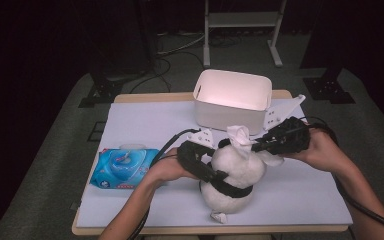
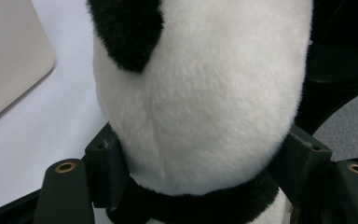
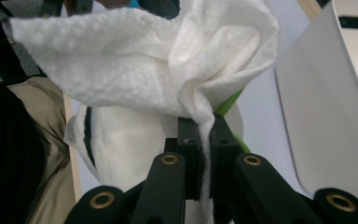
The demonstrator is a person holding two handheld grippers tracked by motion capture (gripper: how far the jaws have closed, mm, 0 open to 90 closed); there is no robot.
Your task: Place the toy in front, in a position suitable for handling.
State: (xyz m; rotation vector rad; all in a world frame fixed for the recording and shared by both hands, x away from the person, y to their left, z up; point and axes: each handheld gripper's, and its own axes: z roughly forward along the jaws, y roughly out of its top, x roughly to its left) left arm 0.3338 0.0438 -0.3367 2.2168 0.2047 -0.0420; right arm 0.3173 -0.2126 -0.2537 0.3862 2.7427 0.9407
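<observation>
Left claw [image 1: 215,172] jaws spread, gripping; right claw [image 1: 254,146] pinched tight, level.

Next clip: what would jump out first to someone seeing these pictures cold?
The black-and-white plush panda near the front middle of the table, clamped around its body by the left gripper. Right above it, the right gripper pinches a crumpled white wipe over the toy. Behind stand a white bin and, at the left, a blue wipes pack.

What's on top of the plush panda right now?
A crumpled white wipe, pinched in the right tongs, sits over the plush panda. The wipe covers the panda beneath it, so contact can't be confirmed.
</observation>
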